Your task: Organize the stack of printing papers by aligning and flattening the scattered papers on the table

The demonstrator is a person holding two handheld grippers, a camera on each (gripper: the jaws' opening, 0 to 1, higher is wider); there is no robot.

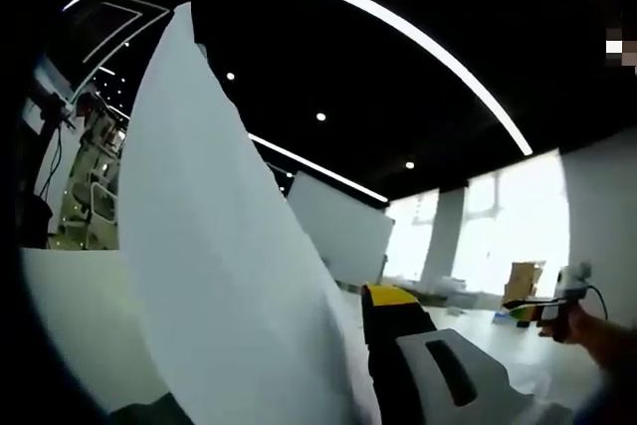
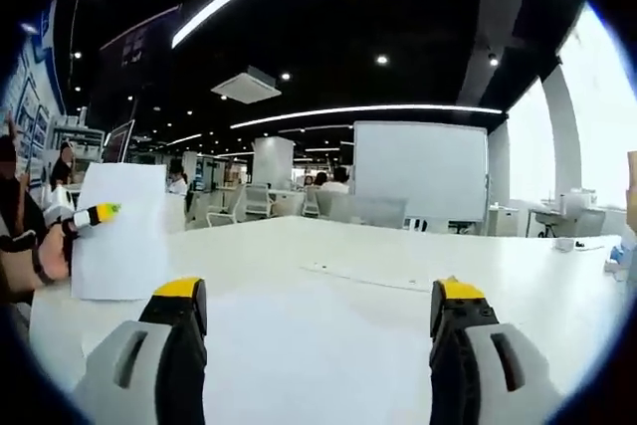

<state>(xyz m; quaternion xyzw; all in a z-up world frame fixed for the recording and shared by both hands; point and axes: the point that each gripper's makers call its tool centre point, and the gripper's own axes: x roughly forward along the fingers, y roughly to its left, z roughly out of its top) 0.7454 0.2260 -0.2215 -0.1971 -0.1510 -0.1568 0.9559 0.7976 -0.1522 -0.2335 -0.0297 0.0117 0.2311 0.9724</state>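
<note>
1. Left gripper view showed the left hand-held gripper (image 1: 383,365) holding a sheet of white paper (image 1: 219,246) up in the air, with the sheet pinched between its yellow-tipped jaws.
2. Right gripper view showed that same paper (image 2: 121,231) standing upright over the far left side of the white desk (image 2: 398,266), with the left hand-held gripper (image 2: 98,214) nipping its edge.
3. The right hand-held gripper (image 2: 318,316) was spread wide and held nothing. It hung over a bare part of the desk, well apart from the paper.
4. A thin flat sheet (image 2: 368,276) seemed to lie further back on the desk, but it was too faint to be sure.
5. The paper looked very light and thin. It would bend, flop and slide easily, and a hard squeeze could crease it.
6. I think the best place to hold it was near an edge or corner, gently, so it could be laid flat and lined up.
</note>
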